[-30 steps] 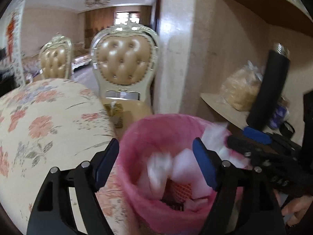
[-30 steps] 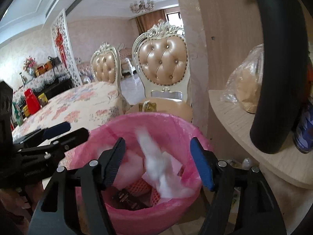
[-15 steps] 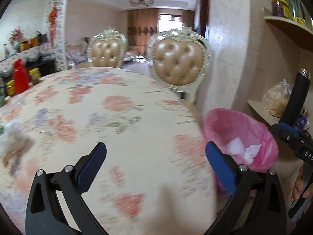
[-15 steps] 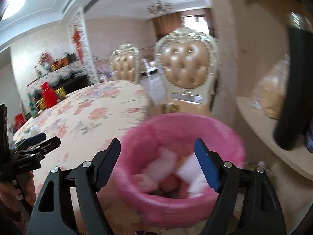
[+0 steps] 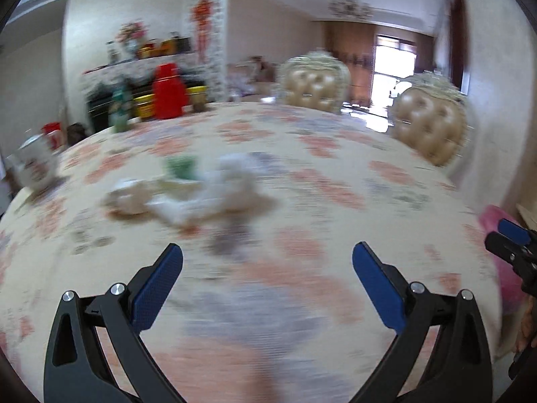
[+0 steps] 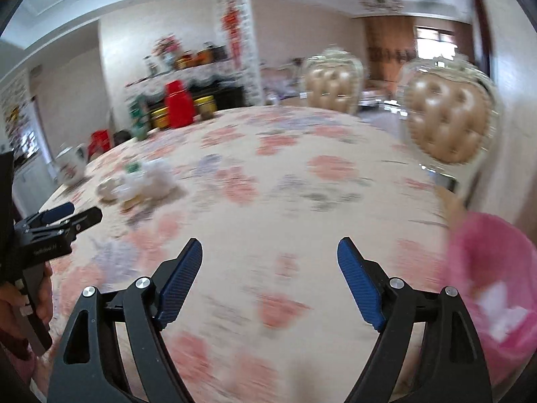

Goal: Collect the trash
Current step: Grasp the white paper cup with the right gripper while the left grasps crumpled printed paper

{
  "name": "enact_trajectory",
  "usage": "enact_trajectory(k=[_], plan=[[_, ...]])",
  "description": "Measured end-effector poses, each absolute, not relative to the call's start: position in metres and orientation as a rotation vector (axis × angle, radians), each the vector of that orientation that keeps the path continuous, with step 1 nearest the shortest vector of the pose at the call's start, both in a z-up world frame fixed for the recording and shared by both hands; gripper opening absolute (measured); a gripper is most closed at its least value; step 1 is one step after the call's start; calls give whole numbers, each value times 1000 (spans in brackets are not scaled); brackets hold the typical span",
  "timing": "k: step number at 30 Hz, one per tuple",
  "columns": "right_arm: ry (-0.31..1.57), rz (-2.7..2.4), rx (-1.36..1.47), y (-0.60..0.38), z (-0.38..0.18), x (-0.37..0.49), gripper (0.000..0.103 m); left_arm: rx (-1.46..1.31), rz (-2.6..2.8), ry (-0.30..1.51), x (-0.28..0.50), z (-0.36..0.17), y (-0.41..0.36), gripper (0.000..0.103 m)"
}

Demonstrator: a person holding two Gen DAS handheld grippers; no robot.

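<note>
A blurred heap of crumpled white tissues and wrappers (image 5: 198,194) lies on the floral tablecloth (image 5: 319,181), ahead and left of my left gripper (image 5: 267,258), which is open and empty above the table. The heap also shows in the right wrist view (image 6: 144,181), far left. My right gripper (image 6: 269,253) is open and empty over the table. The pink-lined trash bin (image 6: 496,288) with white paper inside stands at the table's right edge; its rim shows in the left wrist view (image 5: 493,215).
A white cup (image 5: 33,164) stands at the table's left edge. A red jug (image 5: 167,92) and jars sit at the far side. Two padded chairs (image 6: 446,121) stand behind the table. Each gripper shows at the edge of the other's view.
Both grippers have swung left, away from the pink bin and over the table. The trash heap has come into view ahead. Both stay open and empty.
</note>
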State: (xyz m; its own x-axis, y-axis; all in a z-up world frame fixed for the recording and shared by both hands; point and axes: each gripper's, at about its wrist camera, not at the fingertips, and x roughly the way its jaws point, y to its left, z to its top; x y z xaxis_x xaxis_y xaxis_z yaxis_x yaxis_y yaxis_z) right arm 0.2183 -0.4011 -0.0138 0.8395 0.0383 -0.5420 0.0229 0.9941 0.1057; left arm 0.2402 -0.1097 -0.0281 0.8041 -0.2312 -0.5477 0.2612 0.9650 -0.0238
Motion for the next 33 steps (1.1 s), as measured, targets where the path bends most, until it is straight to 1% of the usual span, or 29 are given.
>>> enact_trajectory(k=[6, 12, 17, 20, 22, 24, 29, 33], plan=[[619, 180, 53, -311, -18, 268, 79, 16, -84, 587, 267, -27, -14, 98], [723, 323, -13, -231, -36, 324, 79, 4, 61, 601, 300, -28, 50, 98], [791, 382, -72, -177, -50, 376, 79, -116, 163, 592, 322, -34, 95, 98], [837, 389, -91, -162, -58, 405, 79, -167, 144, 614, 324, -43, 101, 98], [866, 387, -88, -157, -62, 425, 80, -153, 131, 650, 327, -48, 100, 98], [874, 378, -94, -153, -65, 441, 81, -135, 135, 639, 326, -48, 99, 98], [821, 353, -122, -152, -59, 477, 85, -130, 128, 621, 323, -47, 97, 98], [817, 375, -121, -149, -58, 496, 85, -103, 120, 619, 324, -48, 93, 98]])
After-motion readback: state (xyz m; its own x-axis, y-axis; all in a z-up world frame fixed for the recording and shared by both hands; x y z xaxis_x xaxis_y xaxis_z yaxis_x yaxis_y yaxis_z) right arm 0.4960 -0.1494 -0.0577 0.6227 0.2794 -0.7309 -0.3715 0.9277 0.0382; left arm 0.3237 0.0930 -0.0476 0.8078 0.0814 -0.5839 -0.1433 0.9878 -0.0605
